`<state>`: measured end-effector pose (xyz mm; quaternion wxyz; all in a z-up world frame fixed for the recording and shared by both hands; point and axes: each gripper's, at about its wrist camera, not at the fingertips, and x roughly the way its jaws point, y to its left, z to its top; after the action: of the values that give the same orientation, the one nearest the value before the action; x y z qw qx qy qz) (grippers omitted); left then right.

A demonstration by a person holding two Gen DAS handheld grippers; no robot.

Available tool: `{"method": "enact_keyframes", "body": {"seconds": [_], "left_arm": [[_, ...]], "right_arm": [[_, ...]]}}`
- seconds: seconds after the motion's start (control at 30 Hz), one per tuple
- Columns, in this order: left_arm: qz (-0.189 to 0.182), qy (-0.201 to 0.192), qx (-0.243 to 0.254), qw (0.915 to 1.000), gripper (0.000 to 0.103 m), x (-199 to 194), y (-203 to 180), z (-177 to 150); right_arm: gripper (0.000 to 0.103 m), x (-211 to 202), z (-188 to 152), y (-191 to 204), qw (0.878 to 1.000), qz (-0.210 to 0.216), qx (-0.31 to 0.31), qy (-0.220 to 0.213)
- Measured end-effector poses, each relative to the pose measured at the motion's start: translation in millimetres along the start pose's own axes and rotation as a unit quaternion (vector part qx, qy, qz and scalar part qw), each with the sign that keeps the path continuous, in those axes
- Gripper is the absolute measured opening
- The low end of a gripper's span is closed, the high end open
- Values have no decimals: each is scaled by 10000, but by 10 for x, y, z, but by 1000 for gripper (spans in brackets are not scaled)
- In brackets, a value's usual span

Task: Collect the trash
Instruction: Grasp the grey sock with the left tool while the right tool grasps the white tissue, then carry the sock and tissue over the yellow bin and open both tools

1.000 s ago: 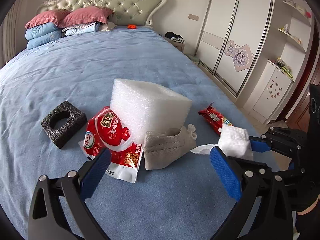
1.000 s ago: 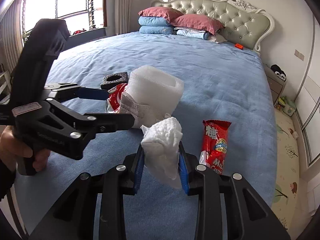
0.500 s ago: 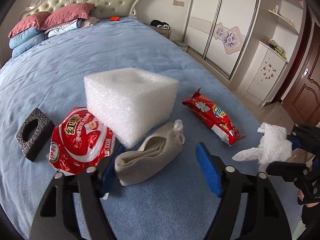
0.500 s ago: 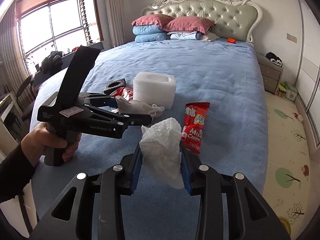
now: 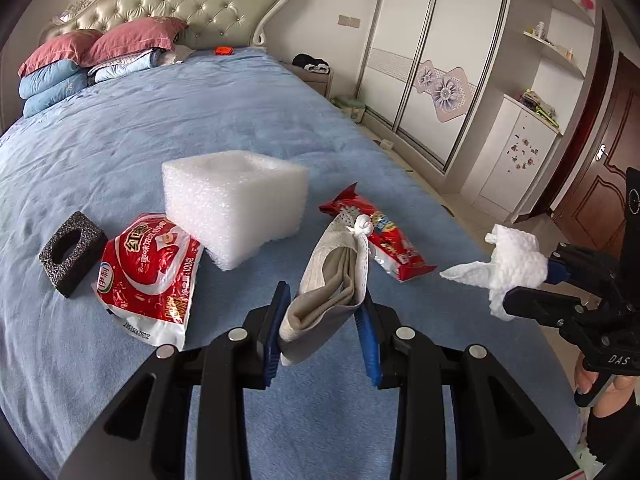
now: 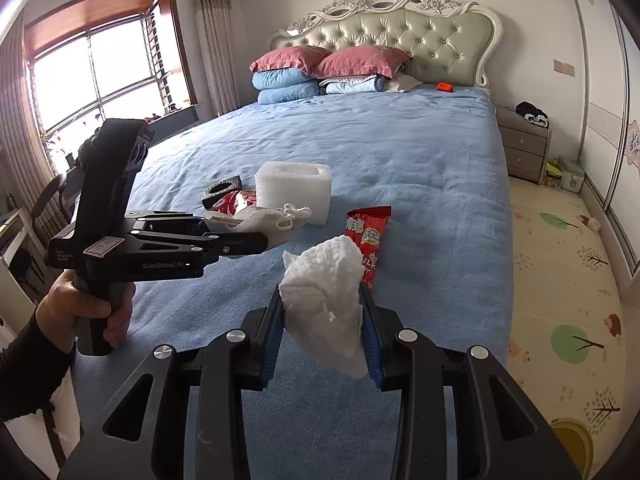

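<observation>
**Two pieces in hand, four left on the bed**

We hold the grey face mask (image 5: 320, 300) in the left gripper (image 5: 322, 326); its jaws have just been closing and now clamp the mask's lower fold, lifted just in front of the white foam block (image 5: 236, 204). Our right gripper (image 6: 322, 334) has its jaws pressed together on the crumpled white tissue (image 6: 324, 300), held off to the right of the block.

Still lying on the blue bed (image 5: 200, 120) are the block itself, the red-and-white pouch (image 5: 148, 268) touching its left corner, the black foam ring (image 5: 72, 252) further left, and the red candy wrapper (image 5: 380, 236) to its right.

We judge the mask grip shallow, so we should carry it steadily, keeping both jaws tight, and watch the dangling ear loop (image 5: 362, 224) near the wrapper. No bin shows in either view.
</observation>
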<state>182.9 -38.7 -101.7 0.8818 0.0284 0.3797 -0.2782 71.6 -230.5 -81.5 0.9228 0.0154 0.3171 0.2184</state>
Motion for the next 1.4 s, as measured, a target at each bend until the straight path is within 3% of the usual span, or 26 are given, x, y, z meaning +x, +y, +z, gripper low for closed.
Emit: {"method": "enact_keyframes", "body": {"seconds": [0.27, 0.57, 1.0, 1.2, 1.4], "left_arm": [[-186, -212, 307, 9991, 34, -199, -636, 58], [-685, 35, 855, 9940, 34, 21, -1566, 70], [-1470, 782, 1765, 9701, 34, 758, -3023, -31], [-1684, 1290, 1985, 9569, 34, 1235, -3567, -104], [-1730, 1643, 2028, 9497, 34, 1678, -3928, -131]], "right_arm": [[35, -555, -141, -212, 9986, -278, 244, -379], [35, -1236, -535, -686, 9924, -870, 676, -543], [35, -2030, -1371, -1500, 9666, -1939, 1600, -505], [35, -2190, -1799, -1888, 9484, -2371, 2082, -320], [35, -2177, -2061, -2187, 9386, -2464, 2406, -190]]}}
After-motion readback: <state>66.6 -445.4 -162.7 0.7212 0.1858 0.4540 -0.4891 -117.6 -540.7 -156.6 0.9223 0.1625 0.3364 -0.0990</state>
